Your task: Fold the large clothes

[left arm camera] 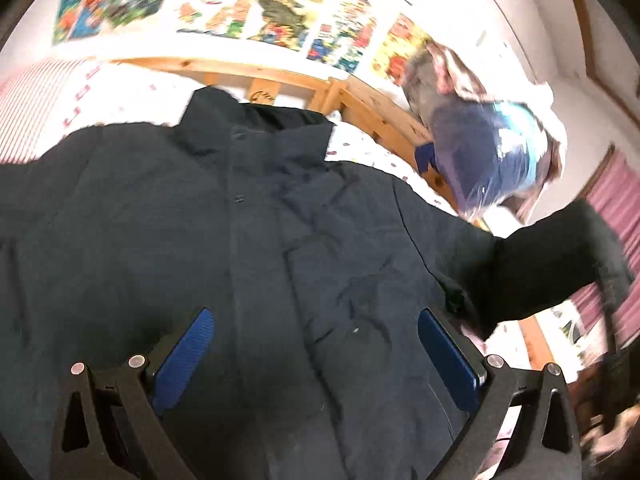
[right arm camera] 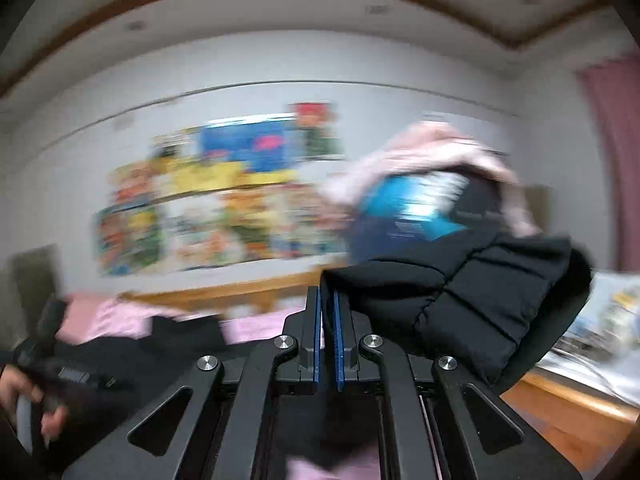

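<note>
Currently, item one, ahead of and beneath your left gripper (left arm camera: 316,356): a large dark navy jacket (left arm camera: 224,240), spread front-up on a white bed sheet (left arm camera: 360,152) with small red dots. Its placket runs straight away from the gripper, with snaps along it; the collar lies at the far end, and the smooth cloth creases on the right half.

Item two, to the right of that gripper: the jacket's sleeve (left arm camera: 552,264), lifted off the bed and stretched outward.

Item three, your right gripper (right arm camera: 329,320): jaws pressed together, blue pads nearly meeting, with a black quilted, puffy fold (right arm camera: 480,304) of the garment bunched up against and just right of the fingertips. Blur hides whether cloth sits between the pads.

Item four, your left gripper: jaws wide apart, ribbed blue pads (left arm camera: 188,356) clear of the cloth, holding nothing.

Item five, beyond the jacket: a pine bed rail (left arm camera: 280,84).

Item six, low left of the right gripper: your left hand (right arm camera: 28,400), wrapped around a dark handle.
</note>
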